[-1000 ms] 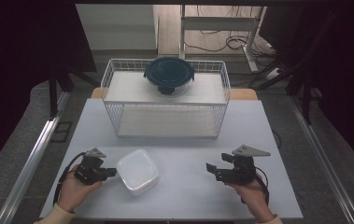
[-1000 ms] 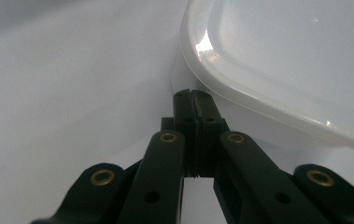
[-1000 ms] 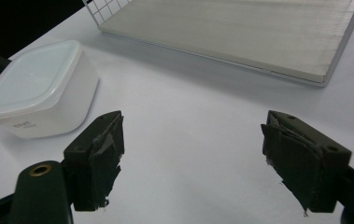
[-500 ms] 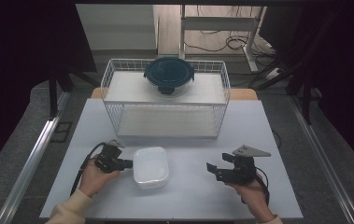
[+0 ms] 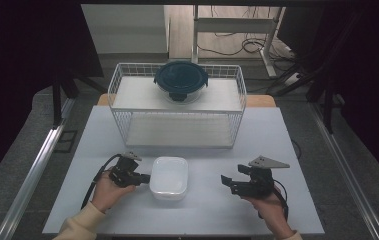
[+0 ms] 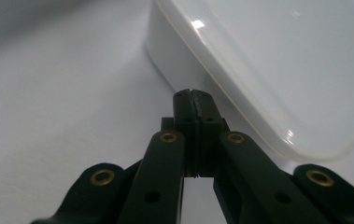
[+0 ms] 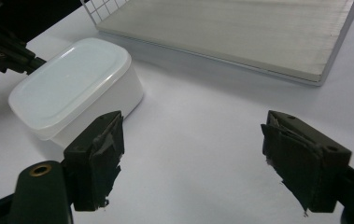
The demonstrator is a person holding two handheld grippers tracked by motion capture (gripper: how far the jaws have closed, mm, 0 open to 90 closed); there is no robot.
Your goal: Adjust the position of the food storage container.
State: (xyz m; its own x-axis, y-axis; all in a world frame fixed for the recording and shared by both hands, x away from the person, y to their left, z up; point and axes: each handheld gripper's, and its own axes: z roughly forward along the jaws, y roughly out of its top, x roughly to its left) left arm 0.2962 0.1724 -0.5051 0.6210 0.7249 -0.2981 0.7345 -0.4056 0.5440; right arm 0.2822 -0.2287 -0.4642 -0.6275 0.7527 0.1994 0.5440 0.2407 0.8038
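A white lidded container point(image 5: 169, 177) sits on the pale tabletop point(image 5: 277, 135), toward the near edge and a little left of centre. The left hand-held gripper point(image 5: 143, 178) is at the container's 9 o'clock side, its tips right against the container's wall. In the left gripper view the two black jaws are pressed together with nothing between them, their ends meeting the wall just under the lid's rim point(image 6: 198, 70). The person's left hand point(image 5: 108, 190) wraps around the body of that tool, and its cable curls off toward 8 o'clock.

The right hand-held gripper point(image 5: 228, 183) rests low over the tabletop at the container's 3 o'clock, well apart from it. Its jaws stand wide apart and empty, pointed toward the container, which appears between and beyond them in the right gripper view point(image 7: 74, 88). The right hand point(image 5: 269, 205) holds it from behind.

At 12 o'clock from the container stands a white wire basket point(image 5: 122, 100), with a board lying in its bottom. A dark round lidded bowl point(image 5: 180, 80) sits on the upper level at the basket's far side.
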